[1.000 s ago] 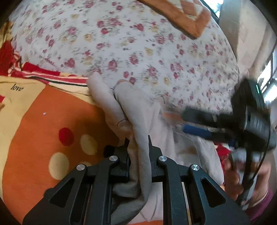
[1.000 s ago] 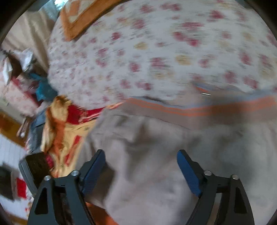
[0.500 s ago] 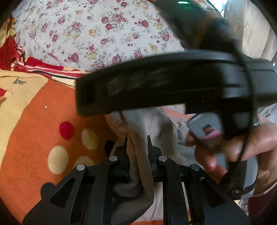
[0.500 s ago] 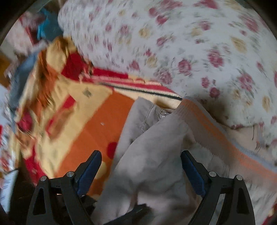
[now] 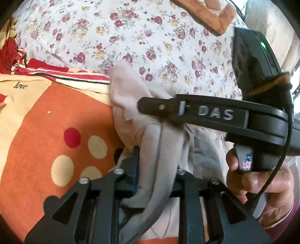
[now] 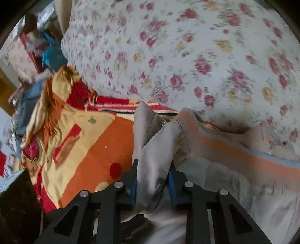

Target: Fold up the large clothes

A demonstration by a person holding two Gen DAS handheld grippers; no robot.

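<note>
A beige-grey garment [image 5: 131, 105] with an orange-and-grey striped ribbed band [image 6: 234, 150] lies bunched on the bed. My left gripper [image 5: 157, 165] is shut on a fold of it. My right gripper [image 6: 152, 174] is shut on another fold of the same garment [image 6: 150, 150], close beside the left one. In the left wrist view the right gripper's black body [image 5: 215, 114] reaches in from the right over the cloth, held by a hand [image 5: 262, 185].
An orange, cream and red dotted blanket [image 5: 56, 131] covers the bed at left. A white floral quilt [image 5: 140, 37] rises behind. An orange-edged cushion [image 5: 210, 16] sits at the back. A pile of clothes [image 6: 48, 54] lies at far left.
My right gripper was open over the garment; it has swung left, come down next to my left gripper and shut on a fold. My left gripper has kept its hold.
</note>
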